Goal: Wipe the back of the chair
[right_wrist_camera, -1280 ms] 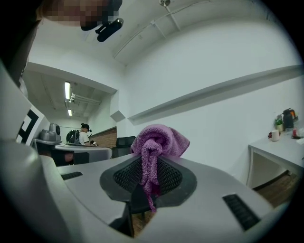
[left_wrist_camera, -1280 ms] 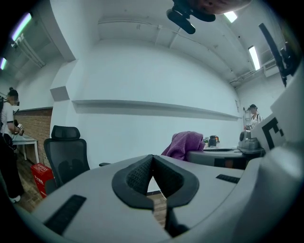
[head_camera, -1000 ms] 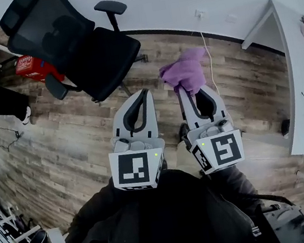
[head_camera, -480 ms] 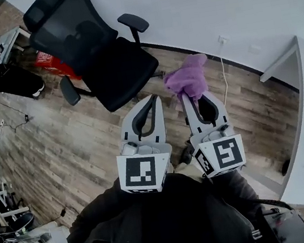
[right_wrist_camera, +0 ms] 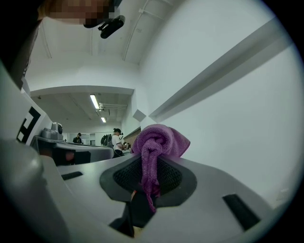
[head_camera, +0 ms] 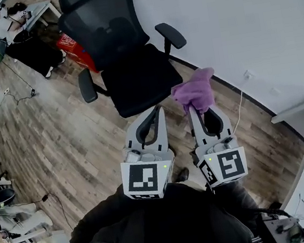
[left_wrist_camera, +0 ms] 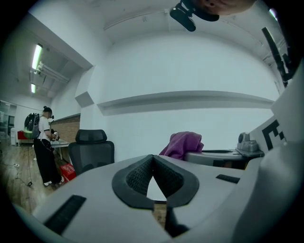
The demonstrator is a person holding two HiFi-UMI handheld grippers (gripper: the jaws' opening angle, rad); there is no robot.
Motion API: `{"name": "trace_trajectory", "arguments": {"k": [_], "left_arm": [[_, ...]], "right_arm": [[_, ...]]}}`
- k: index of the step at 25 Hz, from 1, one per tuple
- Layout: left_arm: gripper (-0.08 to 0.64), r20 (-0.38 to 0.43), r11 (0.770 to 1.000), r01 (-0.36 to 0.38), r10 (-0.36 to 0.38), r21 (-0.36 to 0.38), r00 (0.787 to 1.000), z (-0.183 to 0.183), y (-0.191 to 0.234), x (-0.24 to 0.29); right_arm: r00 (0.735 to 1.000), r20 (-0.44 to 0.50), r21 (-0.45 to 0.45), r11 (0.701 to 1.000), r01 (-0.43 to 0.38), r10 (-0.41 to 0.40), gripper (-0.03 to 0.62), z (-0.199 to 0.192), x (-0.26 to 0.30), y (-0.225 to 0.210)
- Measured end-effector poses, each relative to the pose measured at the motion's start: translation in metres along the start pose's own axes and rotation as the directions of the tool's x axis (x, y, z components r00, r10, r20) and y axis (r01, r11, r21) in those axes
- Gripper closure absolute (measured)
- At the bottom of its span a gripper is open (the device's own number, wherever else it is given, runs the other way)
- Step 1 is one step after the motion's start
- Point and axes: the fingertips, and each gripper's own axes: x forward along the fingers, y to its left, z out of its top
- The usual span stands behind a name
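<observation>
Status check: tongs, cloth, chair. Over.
Left tongs shut, empty. Right tongs shut on purple cloth. Chair ahead, seat toward us, cloth not on it. Red box on the floor behind the chair.

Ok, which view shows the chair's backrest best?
Head view: the whole mesh backrest is visible from above. The left gripper view shows it small, at left; the right gripper view doesn't show it.

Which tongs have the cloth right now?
The right tongs, shut on the purple cloth; the left tongs are shut too, with nothing between them.
</observation>
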Motion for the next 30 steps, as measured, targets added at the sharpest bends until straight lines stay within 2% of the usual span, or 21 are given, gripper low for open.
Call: {"name": "trace_trajectory", "arguments": {"k": [10, 14, 19, 30], "left_arm": [[0.555, -0.056, 0.982, -0.14, 0.133, -0.129, 0.989, -0.037, 0.125, 0.106], [0.557, -0.068, 0.974, -0.177, 0.169, -0.144, 0.983, -0.041, 0.184, 0.154], [0.557, -0.084, 0.964, -0.231, 0.221, -0.134, 0.972, -0.033, 0.248, 0.182], [0.555, -0.048, 0.911, -0.393, 0.39, -0.127, 0.92, -0.004, 0.338, 0.209]], "right_arm": [[0.982, -0.138, -0.01, 0.991, -0.133, 0.13, 0.52, -0.049, 0.16, -0.008], [0.97, -0.159, -0.002, 0.983, -0.186, 0.183, 0.52, -0.058, 0.243, -0.004], [0.96, -0.146, -0.006, 0.97, -0.244, 0.24, 0.52, -0.045, 0.32, 0.009], [0.918, -0.081, -0.043, 0.919, -0.391, 0.387, 0.52, -0.004, 0.422, 0.038]]}}
